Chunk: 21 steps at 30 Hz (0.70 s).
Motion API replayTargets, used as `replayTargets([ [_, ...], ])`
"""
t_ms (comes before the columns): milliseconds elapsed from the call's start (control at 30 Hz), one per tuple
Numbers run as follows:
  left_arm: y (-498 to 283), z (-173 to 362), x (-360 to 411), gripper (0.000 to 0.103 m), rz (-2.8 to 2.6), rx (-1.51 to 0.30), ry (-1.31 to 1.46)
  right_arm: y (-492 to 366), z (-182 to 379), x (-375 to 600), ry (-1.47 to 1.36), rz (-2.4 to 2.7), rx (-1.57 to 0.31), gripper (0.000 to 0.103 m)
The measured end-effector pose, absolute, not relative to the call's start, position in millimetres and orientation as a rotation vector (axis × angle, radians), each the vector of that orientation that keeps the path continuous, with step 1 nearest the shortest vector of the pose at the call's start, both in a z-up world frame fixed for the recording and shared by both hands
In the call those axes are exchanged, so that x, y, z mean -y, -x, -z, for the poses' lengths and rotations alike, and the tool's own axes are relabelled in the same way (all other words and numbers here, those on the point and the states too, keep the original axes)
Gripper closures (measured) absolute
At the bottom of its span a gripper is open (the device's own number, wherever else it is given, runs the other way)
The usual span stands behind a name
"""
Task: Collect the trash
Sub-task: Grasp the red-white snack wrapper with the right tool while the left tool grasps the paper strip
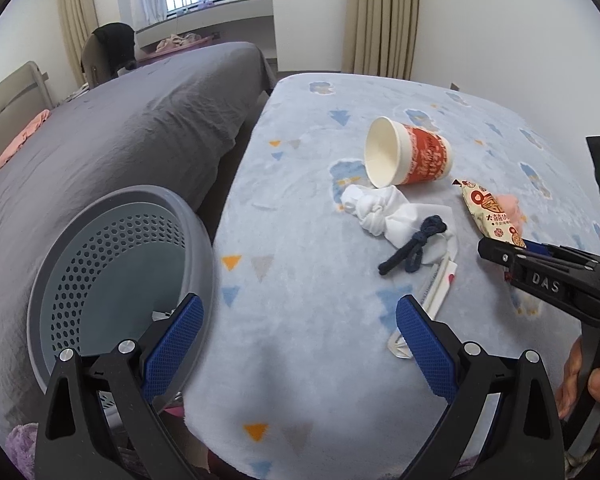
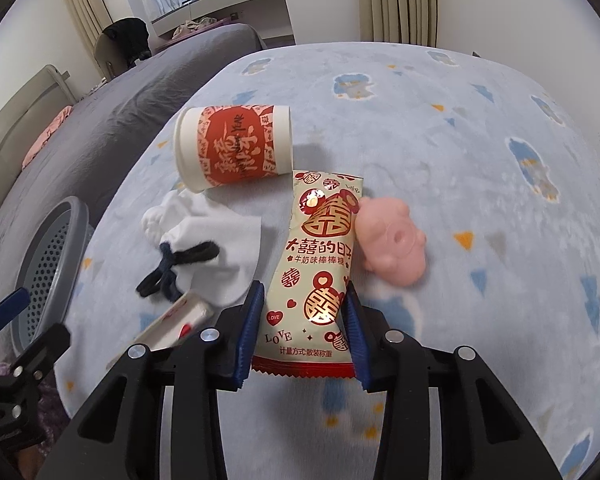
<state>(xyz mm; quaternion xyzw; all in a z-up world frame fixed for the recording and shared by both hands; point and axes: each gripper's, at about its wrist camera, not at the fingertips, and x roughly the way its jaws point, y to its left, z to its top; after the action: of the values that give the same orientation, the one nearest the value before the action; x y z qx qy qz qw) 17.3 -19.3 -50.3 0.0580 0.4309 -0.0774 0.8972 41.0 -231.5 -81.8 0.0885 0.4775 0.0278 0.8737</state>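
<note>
Pinching the lower part of the snack wrapper (image 2: 320,264), your right gripper (image 2: 306,332) has its blue pads pressed against the packet's two long edges; the wrapper lies flat on the pale blue blanket (image 2: 480,184) and points away from you. Just beside its right edge sits a pink pig toy (image 2: 394,242), touching the packet. Beyond the wrapper's far end a red and white paper cup (image 2: 232,148) lies on its side, mouth turned left. To the left is a white sock (image 2: 216,244) with a dark blue hair tie (image 2: 176,270) lying across it, and nearer you a slim chopstick packet (image 2: 172,320), blurred.

Your left gripper (image 1: 300,340) hangs with its jaws spread wide and nothing between them, over the blanket's near edge. To its left stands the grey perforated basket (image 1: 100,264), tilted toward the camera, with a small pale scrap inside. A grey bed (image 1: 140,120) runs behind it.
</note>
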Motion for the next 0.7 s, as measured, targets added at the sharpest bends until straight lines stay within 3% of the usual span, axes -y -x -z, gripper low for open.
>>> replayTargets([
  [700,-15,76,84,0.008,0.265,-0.912,-0.22,61,53,276,-0.291,-0.025,-0.919,0.065],
])
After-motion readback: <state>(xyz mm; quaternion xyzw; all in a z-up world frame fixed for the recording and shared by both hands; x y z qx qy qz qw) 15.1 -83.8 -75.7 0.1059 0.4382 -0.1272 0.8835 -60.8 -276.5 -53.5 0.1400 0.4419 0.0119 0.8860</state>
